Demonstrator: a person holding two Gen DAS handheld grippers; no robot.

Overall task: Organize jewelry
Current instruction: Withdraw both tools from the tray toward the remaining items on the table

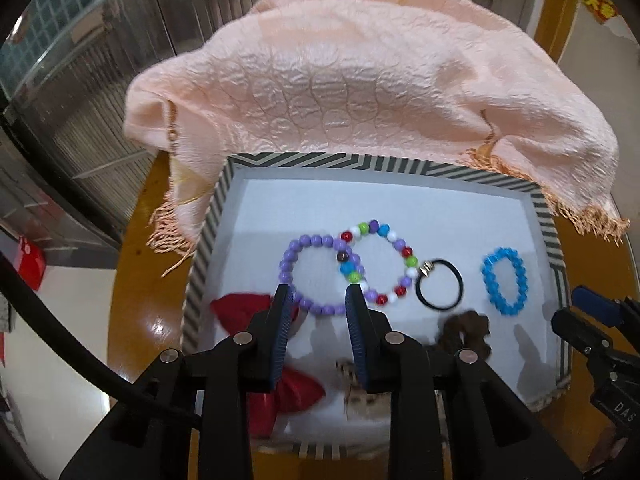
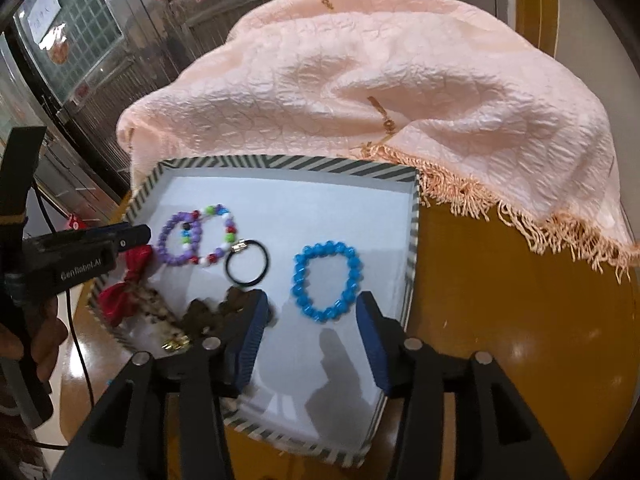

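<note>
A striped-rim tray (image 1: pixel 208 236) (image 2: pixel 412 240) with a white floor holds the jewelry. In it lie a purple bead bracelet (image 1: pixel 288 264) (image 2: pixel 170 236), a multicolour bead bracelet (image 1: pixel 396 240) (image 2: pixel 228 228) overlapping it, a black hair tie (image 1: pixel 440 284) (image 2: pixel 248 262), a blue bead bracelet (image 1: pixel 505 280) (image 2: pixel 326 276), a red bow (image 1: pixel 292 392) (image 2: pixel 120 292), a brown scrunchie (image 1: pixel 466 332) (image 2: pixel 208 312) and a leopard-print piece (image 1: pixel 360 392) (image 2: pixel 156 308). My left gripper (image 1: pixel 320 294) is open above the purple bracelet's near side. My right gripper (image 2: pixel 312 304) is open, just before the blue bracelet.
A pink fringed scarf (image 1: pixel 360 72) (image 2: pixel 380 80) is heaped behind the tray and hangs over its far rim. The tray sits on a glossy round wooden table (image 1: pixel 144 320) (image 2: pixel 500 320). The right gripper shows at the left wrist view's right edge (image 1: pixel 592 320).
</note>
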